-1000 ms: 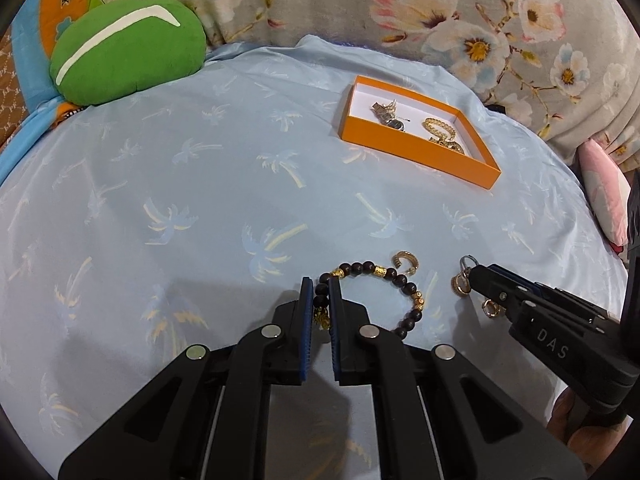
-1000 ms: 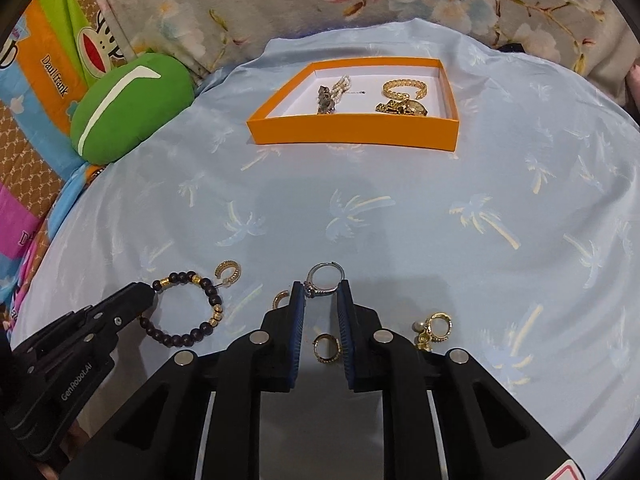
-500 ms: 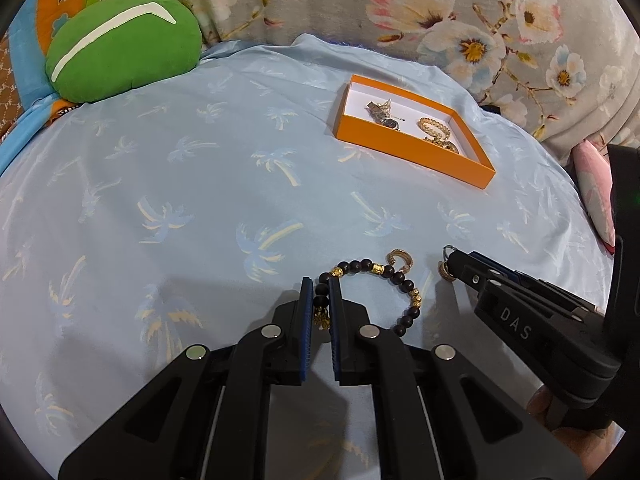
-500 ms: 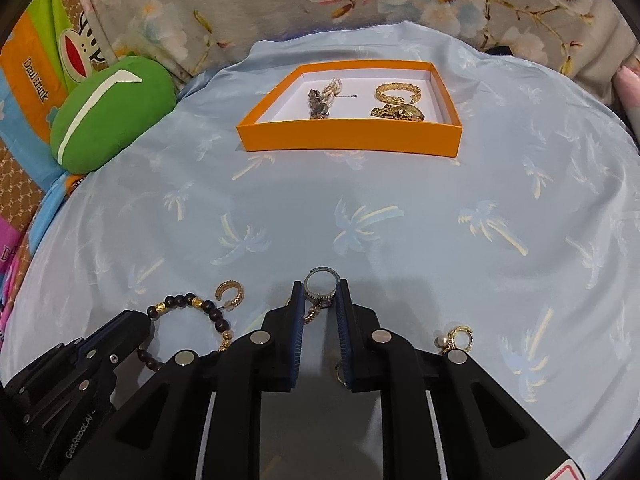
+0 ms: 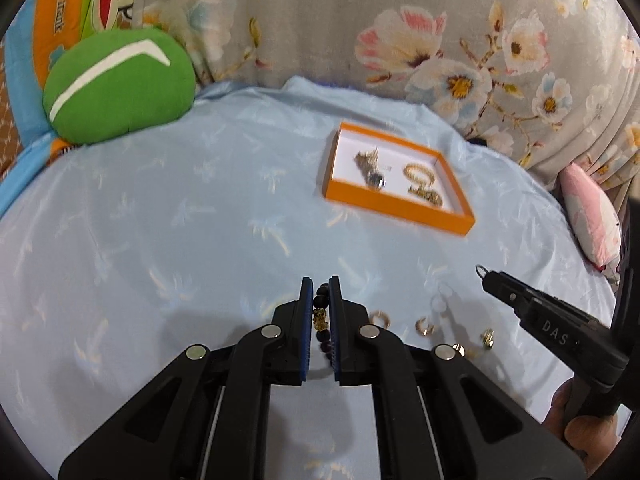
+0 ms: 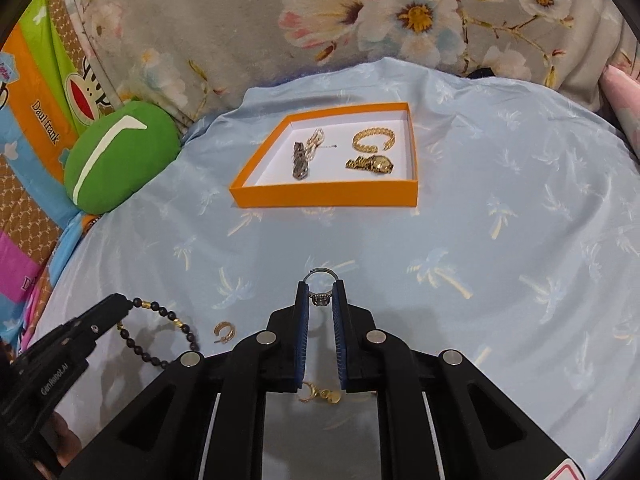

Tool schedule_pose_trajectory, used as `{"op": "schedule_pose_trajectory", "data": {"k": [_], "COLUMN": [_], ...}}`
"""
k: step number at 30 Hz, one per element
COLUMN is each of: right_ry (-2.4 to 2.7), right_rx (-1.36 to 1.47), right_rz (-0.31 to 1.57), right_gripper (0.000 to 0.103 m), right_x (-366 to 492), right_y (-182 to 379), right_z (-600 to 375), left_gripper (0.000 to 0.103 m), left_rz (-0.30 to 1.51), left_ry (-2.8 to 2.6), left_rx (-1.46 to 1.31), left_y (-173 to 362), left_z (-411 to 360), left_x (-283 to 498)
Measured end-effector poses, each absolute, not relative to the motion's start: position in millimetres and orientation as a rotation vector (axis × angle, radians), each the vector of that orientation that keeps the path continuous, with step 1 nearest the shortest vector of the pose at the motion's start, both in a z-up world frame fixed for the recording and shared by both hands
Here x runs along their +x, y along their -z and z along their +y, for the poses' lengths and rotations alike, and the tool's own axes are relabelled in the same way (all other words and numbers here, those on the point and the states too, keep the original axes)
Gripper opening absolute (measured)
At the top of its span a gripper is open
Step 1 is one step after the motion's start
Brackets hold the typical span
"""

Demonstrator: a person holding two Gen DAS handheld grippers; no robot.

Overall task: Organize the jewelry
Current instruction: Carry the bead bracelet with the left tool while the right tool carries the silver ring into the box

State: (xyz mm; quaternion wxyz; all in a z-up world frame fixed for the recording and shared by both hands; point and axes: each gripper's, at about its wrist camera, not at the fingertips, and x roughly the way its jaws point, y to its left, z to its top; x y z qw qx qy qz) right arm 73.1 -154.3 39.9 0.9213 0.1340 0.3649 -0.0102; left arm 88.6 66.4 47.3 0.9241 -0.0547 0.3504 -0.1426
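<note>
My left gripper (image 5: 321,286) is shut on a black-and-gold bead bracelet (image 5: 321,312) and holds it above the blue sheet; the bracelet (image 6: 160,332) hangs from it in the right wrist view. My right gripper (image 6: 321,290) is shut on a silver ring (image 6: 320,284), also lifted; the ring (image 5: 481,269) shows at its tip in the left wrist view. The orange tray (image 6: 324,195) lies ahead with a gold bangle (image 6: 373,139), a gold watch (image 6: 370,164) and a dark chain piece (image 6: 302,158) inside. The tray (image 5: 394,210) shows ahead and to the right in the left wrist view.
Small gold earrings lie on the sheet: a hoop (image 6: 224,332), a pair (image 6: 320,394) under my right gripper, and several (image 5: 424,326) near my left. A green cushion (image 5: 116,84) sits far left. A floral fabric wall (image 6: 360,20) backs the bed; a pink pillow (image 5: 592,216) lies right.
Both grippers have lifted off the sheet with their pieces and moved forward toward the tray. The bracelet now hangs in the air; the earrings stay on the sheet.
</note>
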Motion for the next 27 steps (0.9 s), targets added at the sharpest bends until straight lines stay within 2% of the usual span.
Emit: {"op": "schedule_pose_trajectory", "data": {"k": [7,13,18,27], "right_ry": [0.011,0.0,-0.016,-0.029], "right_rx": [0.276,0.259,0.233,0.236], "right_rz": [0.716,0.711,0.732,0.794], "right_gripper": [0.01,0.011,0.011,0.011], "right_x": [109,160,201,240], "right_y": [-60,-65,-53,-15], "right_z": [-180,-192,-191,-188], "left_gripper": [0.007,0.007,0.007,0.007], "left_rz": [0.628,0.618,0.645,0.739], "left_ry": [0.311,0.362,0.39,0.38], "left_rx": [-0.054,-0.037,-0.04,-0.039], "left_y": [-95,-114,-104,-51], "left_z": [45,7,-24,-58], "left_x": [135,197,240,290]}}
